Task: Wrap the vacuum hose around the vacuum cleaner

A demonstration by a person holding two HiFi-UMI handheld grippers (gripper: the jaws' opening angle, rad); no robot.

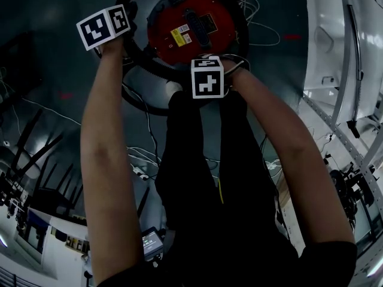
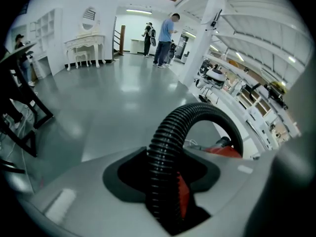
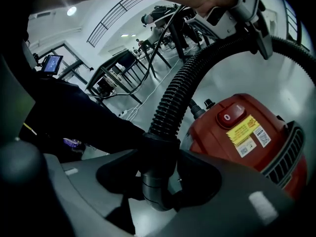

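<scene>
Clamped on ribbed hose (image 2: 167, 137) with left gripper (image 2: 165, 199); clamped on its cuff (image 3: 159, 149) with right gripper (image 3: 157, 186); curved around red vacuum cleaner (image 1: 191, 26).

Left gripper (image 2: 165, 186) first: its jaws are clamped either side of the black ribbed plastic hose (image 2: 170, 132). The hose climbs beyond the jaws and arches over to their right. It drops towards the red round vacuum cleaner (image 3: 247, 132) on the grey polished floor (image 2: 108, 98). Now the right gripper (image 3: 158, 181): the hose's end cuff sits between its jaws, pressed from both sides. From there the hose runs up and away towards the left gripper above. The vacuum cleaner lies just right of these jaws, a little beyond them. In the head view the hose curves round the cleaner's left and near sides. Thin white cables (image 1: 263, 34) trail on the floor behind it, on the far side from both jaws.
</scene>
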